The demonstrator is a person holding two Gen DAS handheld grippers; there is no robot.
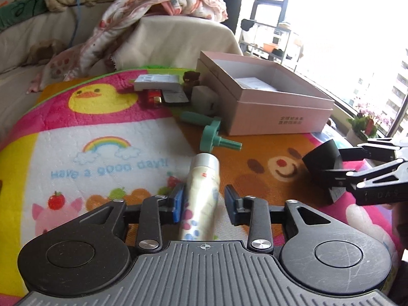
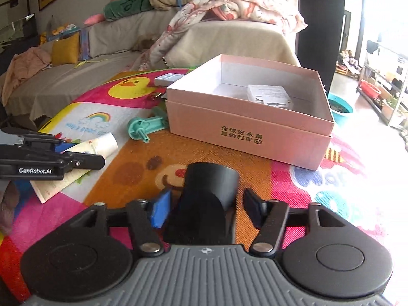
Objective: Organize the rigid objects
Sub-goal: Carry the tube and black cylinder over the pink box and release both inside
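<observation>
Cartoon mat (image 1: 107, 153): left tool (image 1: 202, 202) straddles tube (image 1: 201, 191) (pads apart); right tool (image 2: 205, 207) straddles black cup (image 2: 209, 188), slack

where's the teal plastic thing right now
The teal plastic piece lies on the play mat just in front of the pink box, beyond the tip of the white tube; in the right wrist view it lies left of the box.

Play mat (image 1: 107, 158): blue lettering under the rainbow is reading "Have a good day!!".

Pink box (image 2: 244, 137), front wall: two lines of dark Chinese print are showing, "全球好水果" above, lower line only partly legible.

Left claw (image 2: 84, 158), side of black body: white "GenRobot.AI" is showing.

Green cushion (image 2: 127, 6) on sofa: letters "Le" are showing.
</observation>
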